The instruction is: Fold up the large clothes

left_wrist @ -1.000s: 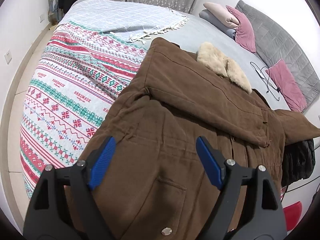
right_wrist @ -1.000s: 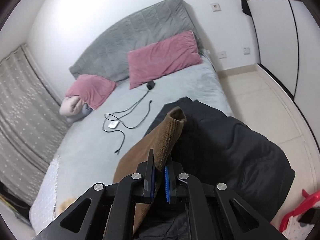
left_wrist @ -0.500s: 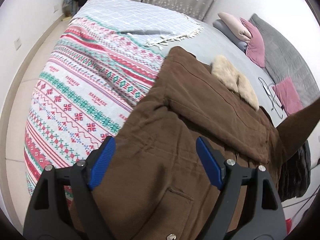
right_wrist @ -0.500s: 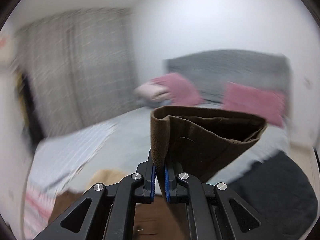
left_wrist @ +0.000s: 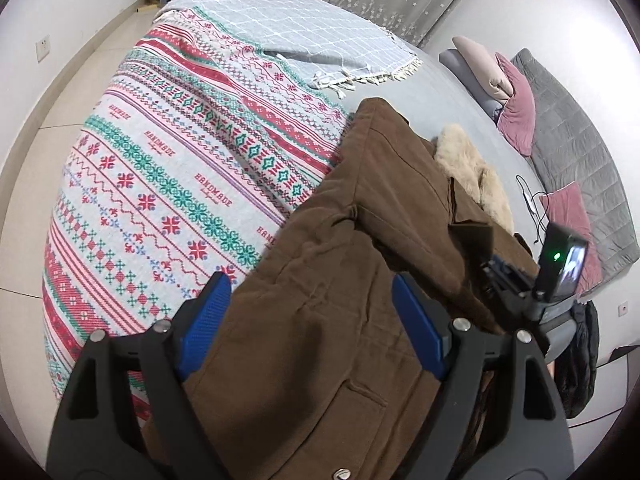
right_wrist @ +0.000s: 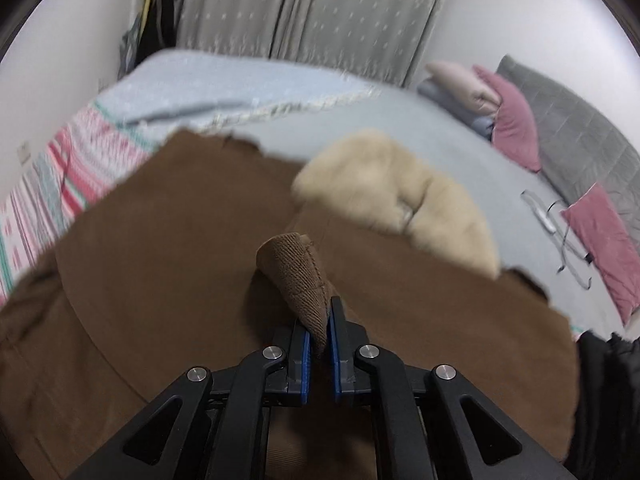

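So we've got the right gripper (right_wrist: 318, 340) pinched tight on the ribbed cuff (right_wrist: 298, 276) of the brown coat's sleeve, and the cuff is sitting above the middle of the coat's body, so our guess is the step in hand is laying that sleeve across the chest. To do it well, we'd say keep the pinch firm until the cuff is low and nearly on the fabric, lay the sleeve flat and straight across rather than dropping it in a bunch, and only then let go; the cuff is thick knit, so it shouldn't slip, but the sleeve behind it could twist. Our left gripper (left_wrist: 312, 328) has its jaws wide apart with nothing in them, hovering over the lower front of the brown coat (left_wrist: 320, 340) near a pocket, so it's free to press the body down or smooth wrinkles if needed. The coat itself is spread on the bed (left_wrist: 440, 88), directly under and ahead of both grippers, partly over the patterned knit blanket (left_wrist: 168, 168). Just past the cuff is the cream fur collar (right_wrist: 400, 196), and a black jacket (right_wrist: 608, 392) lies at the coat's right edge. Further back are the charging cable (right_wrist: 560, 224), the pink pillows (right_wrist: 516, 120) and the grey curtain (right_wrist: 300, 12).
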The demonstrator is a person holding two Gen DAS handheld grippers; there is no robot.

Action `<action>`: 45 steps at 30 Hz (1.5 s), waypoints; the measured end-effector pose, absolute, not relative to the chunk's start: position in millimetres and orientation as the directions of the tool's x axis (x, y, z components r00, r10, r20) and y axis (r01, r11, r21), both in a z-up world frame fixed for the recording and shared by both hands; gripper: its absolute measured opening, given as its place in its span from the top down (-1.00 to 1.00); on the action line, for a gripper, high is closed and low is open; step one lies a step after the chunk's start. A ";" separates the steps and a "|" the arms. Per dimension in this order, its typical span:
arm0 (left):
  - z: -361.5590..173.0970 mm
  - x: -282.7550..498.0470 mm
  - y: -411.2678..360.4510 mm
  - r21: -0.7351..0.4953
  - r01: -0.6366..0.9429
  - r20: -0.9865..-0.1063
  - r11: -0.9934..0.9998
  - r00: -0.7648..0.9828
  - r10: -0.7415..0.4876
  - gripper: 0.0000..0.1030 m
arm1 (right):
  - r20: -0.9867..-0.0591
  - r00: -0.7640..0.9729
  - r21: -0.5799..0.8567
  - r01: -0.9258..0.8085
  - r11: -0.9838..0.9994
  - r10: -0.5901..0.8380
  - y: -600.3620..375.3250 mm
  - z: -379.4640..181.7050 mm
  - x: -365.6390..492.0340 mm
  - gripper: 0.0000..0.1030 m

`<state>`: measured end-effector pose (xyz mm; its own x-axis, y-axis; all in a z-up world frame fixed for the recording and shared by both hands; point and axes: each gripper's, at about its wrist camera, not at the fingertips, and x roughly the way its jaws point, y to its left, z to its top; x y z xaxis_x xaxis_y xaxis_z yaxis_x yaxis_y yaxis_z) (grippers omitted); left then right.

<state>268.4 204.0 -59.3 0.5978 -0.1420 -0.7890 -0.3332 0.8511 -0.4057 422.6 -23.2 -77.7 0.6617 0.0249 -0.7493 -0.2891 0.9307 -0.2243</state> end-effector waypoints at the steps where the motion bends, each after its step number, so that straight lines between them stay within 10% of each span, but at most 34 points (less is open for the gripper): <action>1: -59.3 269.1 203.4 -0.407 -0.332 -0.789 0.851 0.598 -0.144 -0.61 | -0.758 0.651 -0.208 -0.294 0.933 0.037 -33.2 -81.6 422.4 0.82; 23: -59.7 272.0 183.8 -0.374 -0.277 -0.794 0.885 0.589 -0.151 -0.61 | -0.795 0.542 -0.020 -0.473 0.881 0.273 -57.2 -71.5 382.0 0.71; 28: -62.6 274.8 176.8 -0.350 -0.265 -0.804 0.898 0.577 -0.143 -0.61 | -0.739 0.575 0.213 -0.295 0.932 0.351 -98.5 -54.5 405.5 0.13; 39: -68.7 273.1 169.4 -0.314 -0.240 -0.815 0.919 0.564 -0.132 -0.61 | -0.824 0.501 0.089 -0.350 0.932 0.267 -100.9 -70.4 365.2 0.09; 45: -69.7 265.7 167.7 -0.278 -0.223 -0.821 0.934 0.560 -0.111 -0.61 | -0.833 0.544 0.105 -0.020 0.994 0.099 -226.9 -75.3 349.4 -0.27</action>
<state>265.7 167.7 -69.7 0.5602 -0.1108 -0.8209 -0.2231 0.9342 -0.2783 349.4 -226.9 -75.3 0.5444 0.0988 -0.8330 -0.0199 0.9943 0.1049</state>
